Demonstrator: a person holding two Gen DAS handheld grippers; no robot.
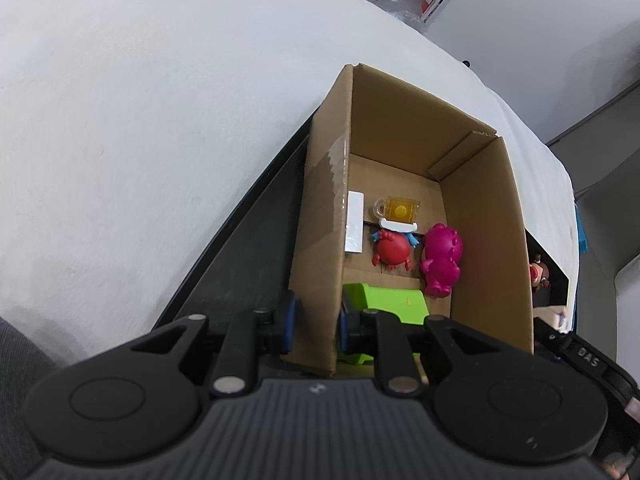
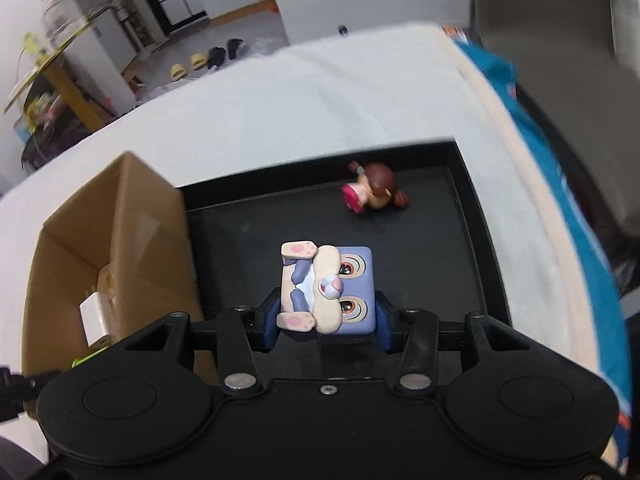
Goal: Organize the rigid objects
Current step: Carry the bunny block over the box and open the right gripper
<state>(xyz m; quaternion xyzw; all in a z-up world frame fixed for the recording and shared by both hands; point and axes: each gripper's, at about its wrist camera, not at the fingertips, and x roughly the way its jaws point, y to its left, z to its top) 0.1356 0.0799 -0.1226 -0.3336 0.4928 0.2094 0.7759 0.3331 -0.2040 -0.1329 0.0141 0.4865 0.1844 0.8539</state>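
An open cardboard box (image 1: 484,208) holds a red crab toy (image 1: 394,250), a magenta bear figure (image 1: 442,258), a yellow mug toy (image 1: 400,212), a white block (image 1: 355,222) and a green piece (image 1: 384,304). My left gripper (image 1: 316,322) is shut on the box's near left wall (image 1: 316,240). My right gripper (image 2: 326,322) is shut on a purple rabbit block figure (image 2: 328,286) above the black tray (image 2: 460,248). A brown-haired doll figure (image 2: 374,190) lies on the tray's far side. The box (image 2: 132,224) stands left of the tray.
The tray and box rest on a white cloth-covered surface (image 1: 140,120). A blue cloth (image 2: 560,184) lies along the right edge. Slippers (image 2: 196,62) and shelving are on the floor beyond.
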